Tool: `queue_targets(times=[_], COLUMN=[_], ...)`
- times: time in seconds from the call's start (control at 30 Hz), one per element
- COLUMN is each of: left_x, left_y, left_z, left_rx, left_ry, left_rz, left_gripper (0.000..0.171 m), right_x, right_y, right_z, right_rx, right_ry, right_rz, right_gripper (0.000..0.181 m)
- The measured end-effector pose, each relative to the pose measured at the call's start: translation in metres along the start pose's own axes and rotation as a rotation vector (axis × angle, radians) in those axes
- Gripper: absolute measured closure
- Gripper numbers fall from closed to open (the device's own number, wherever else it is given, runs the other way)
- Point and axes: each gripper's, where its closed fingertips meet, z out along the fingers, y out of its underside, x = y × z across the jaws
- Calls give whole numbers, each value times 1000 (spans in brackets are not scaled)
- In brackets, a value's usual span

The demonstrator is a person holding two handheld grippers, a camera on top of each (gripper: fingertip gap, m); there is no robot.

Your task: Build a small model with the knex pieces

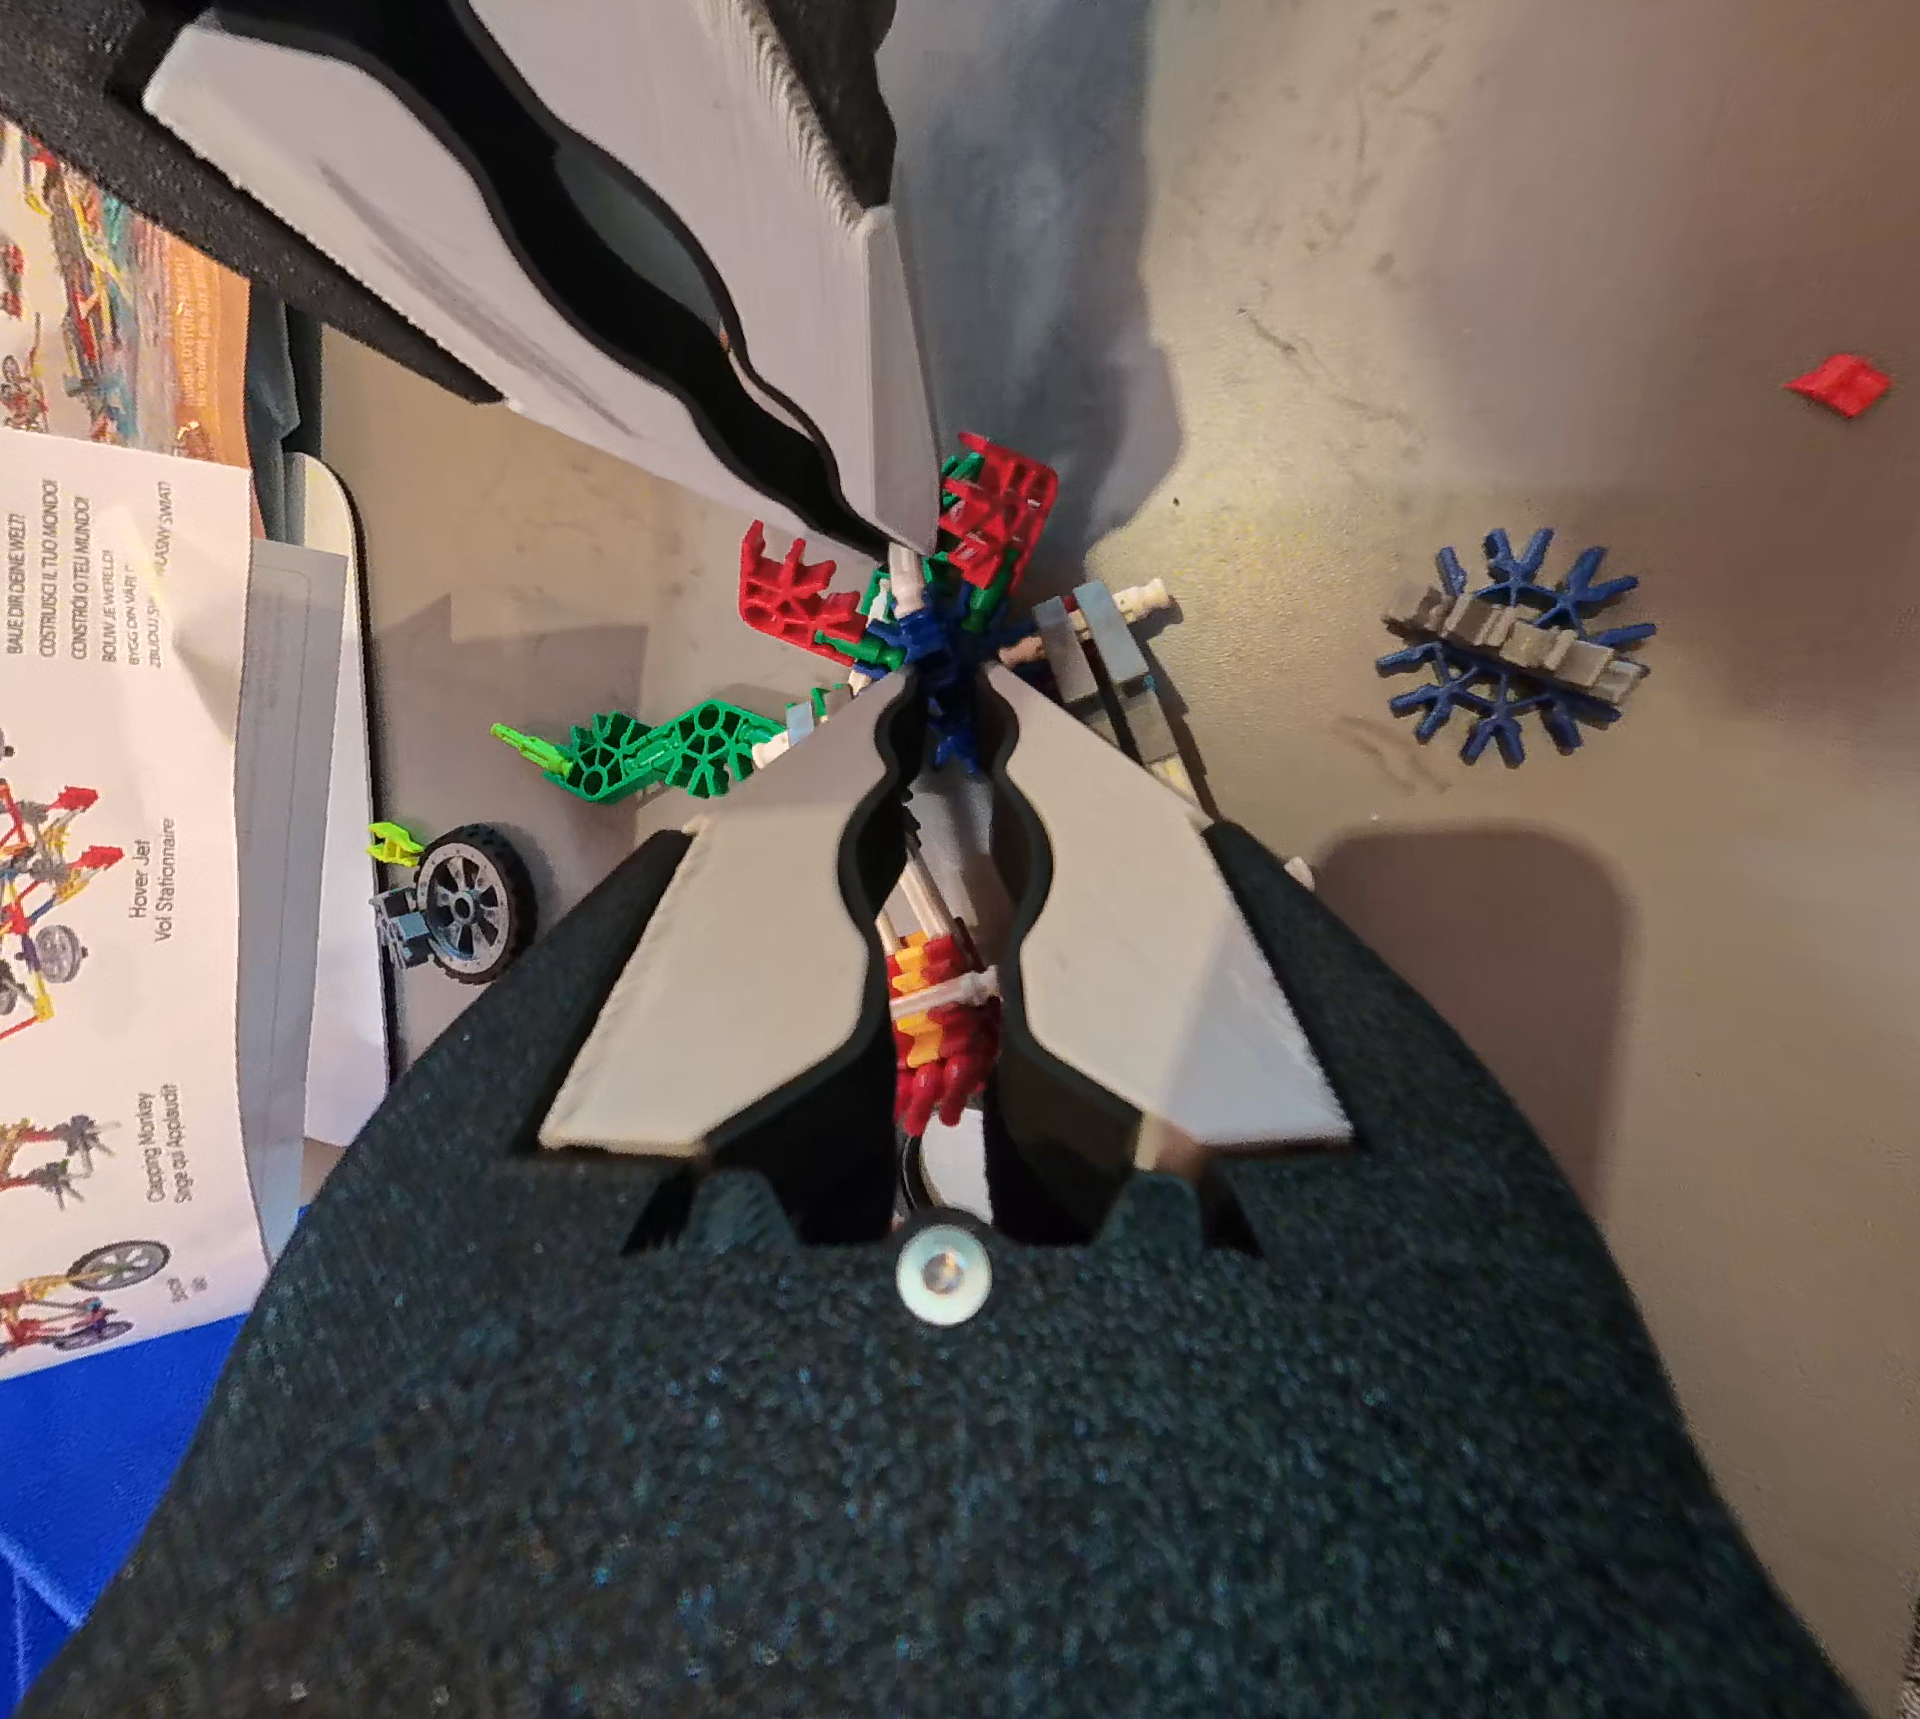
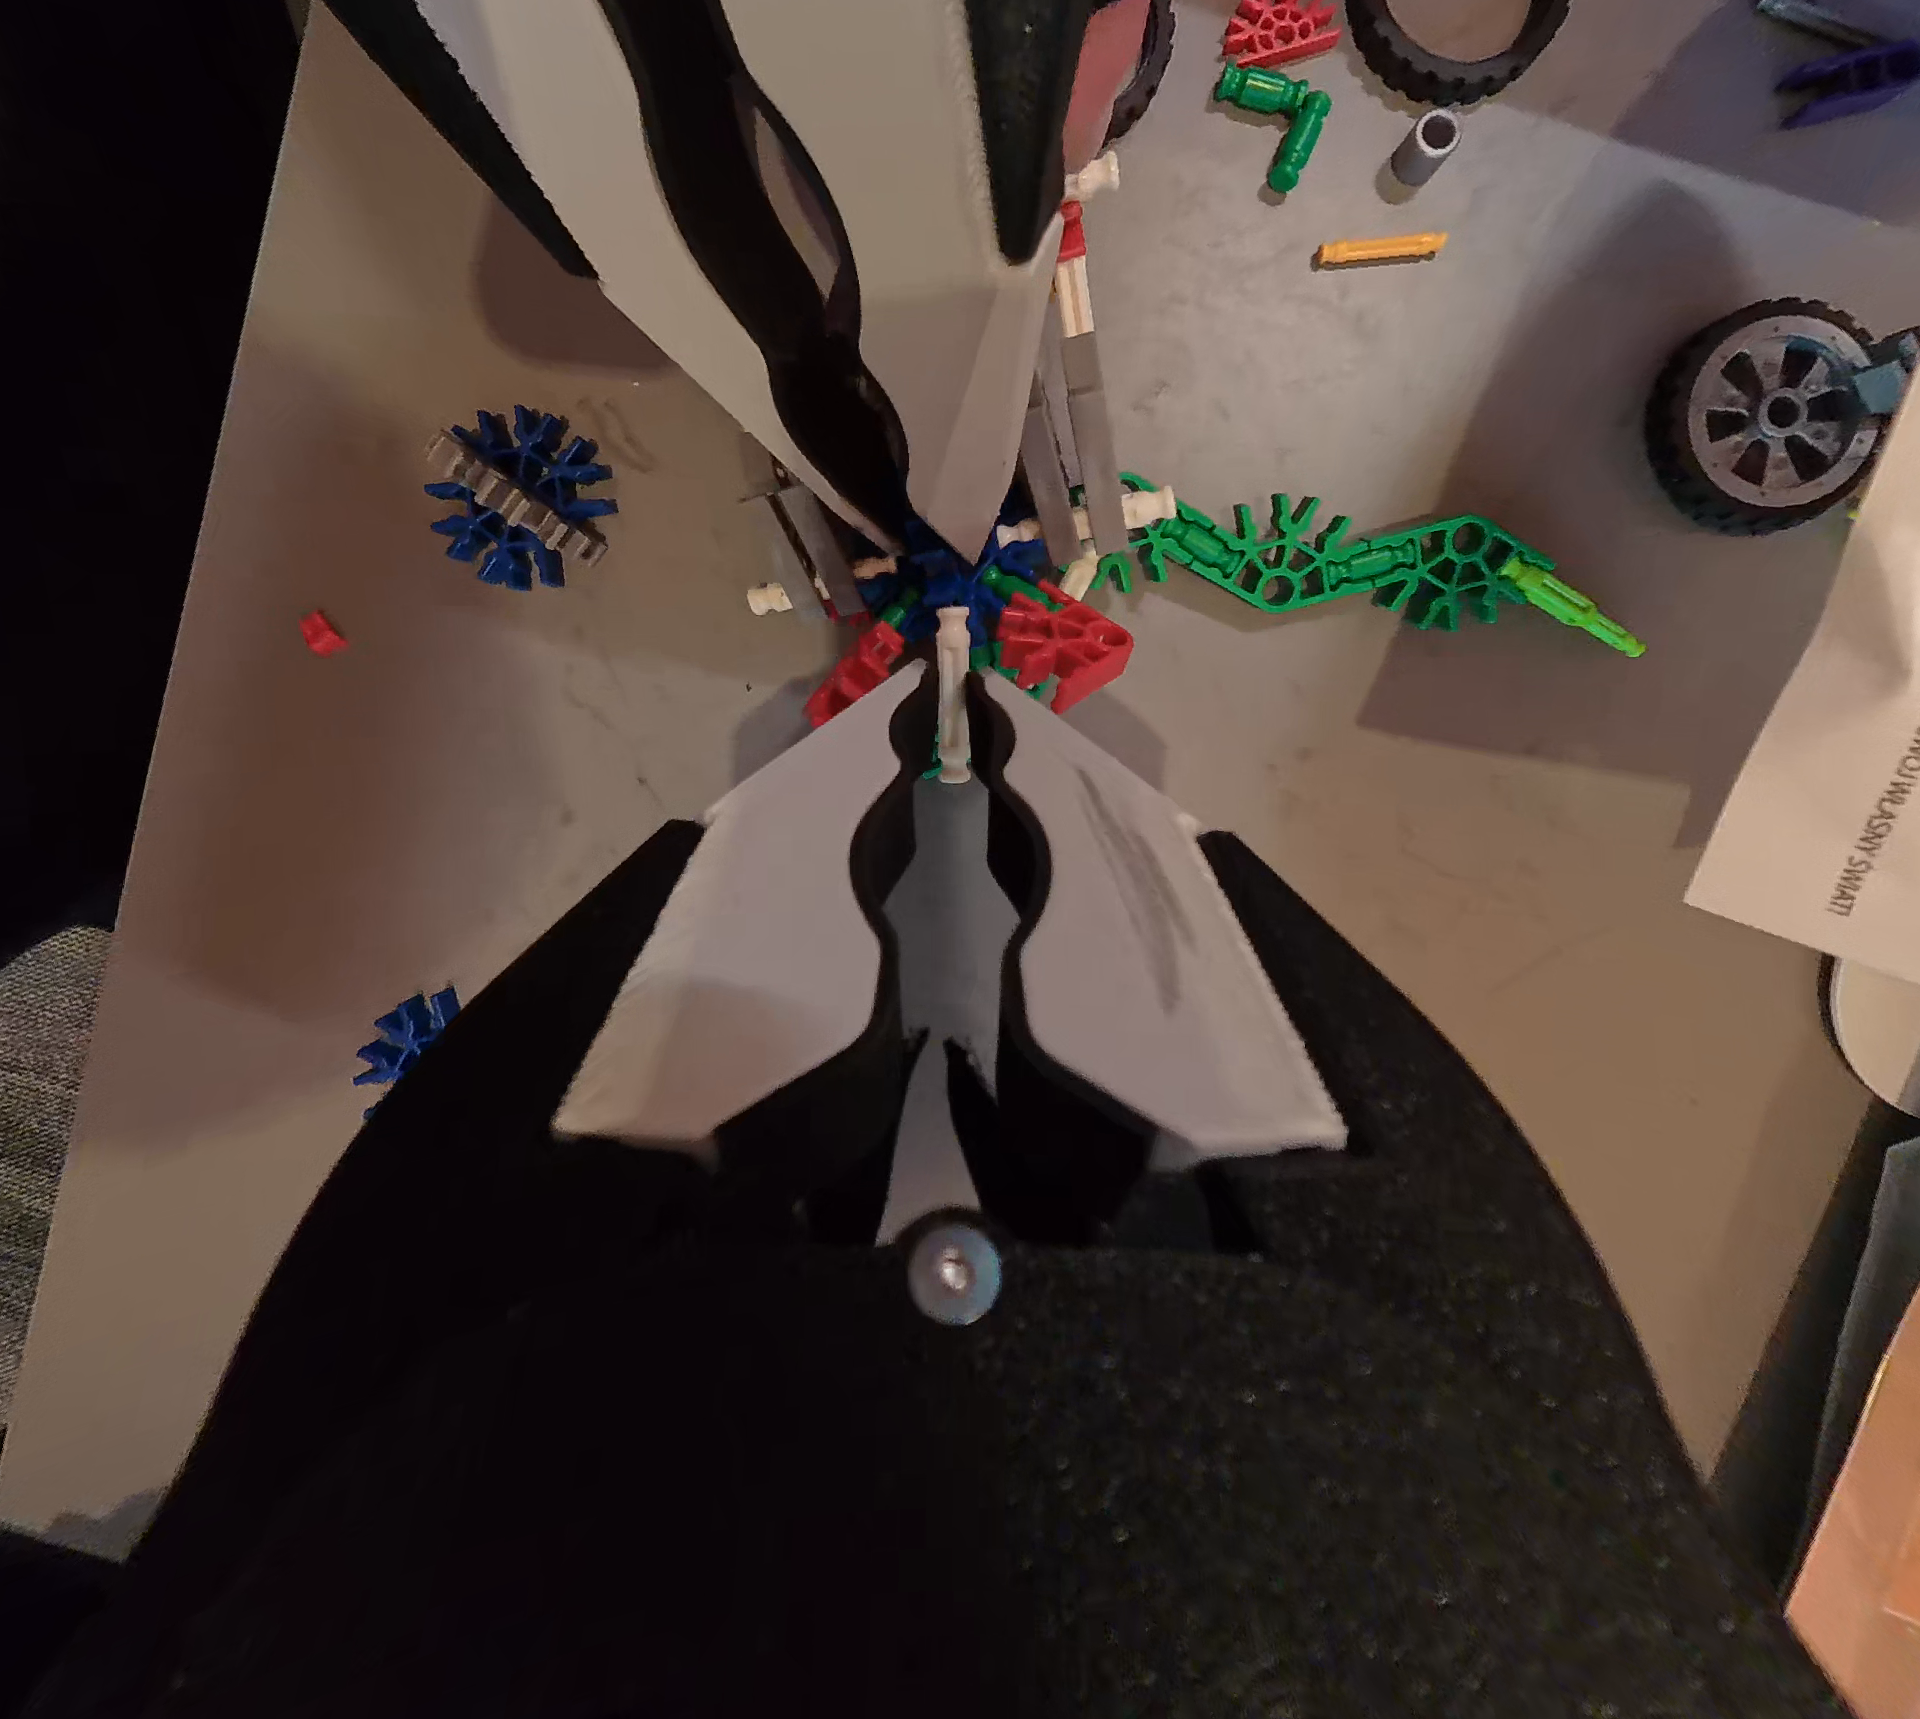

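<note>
Toy model [image 1: 940,641], two tongs (both gripping)

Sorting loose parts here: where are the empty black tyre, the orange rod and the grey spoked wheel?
empty black tyre [image 2: 1382,43], right wrist view, on its left tread wall.
orange rod [image 2: 1380,250], right wrist view, mid-length.
grey spoked wheel [image 2: 1779,412], right wrist view, on its hub.

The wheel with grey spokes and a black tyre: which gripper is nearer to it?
Left, though not by much. Both the left gripper and the right gripper meet at the multicoloured rod-and-connector assembly; the grey-spoked black-tyred wheel lies apart, beside the left gripper's finger.
</note>
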Motion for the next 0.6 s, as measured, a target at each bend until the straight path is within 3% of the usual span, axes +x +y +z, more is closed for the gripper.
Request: queue_targets(times=[0.6], left_x=[-2], left_y=[0], left_z=[1], left_rx=[4], left_ry=[-11], left_rz=[9], left_gripper=[163], right_x=[3], right_y=[-2], right_z=[3], right_rx=[44], right_ry=[-37], right_rz=[47], right_gripper=[177])
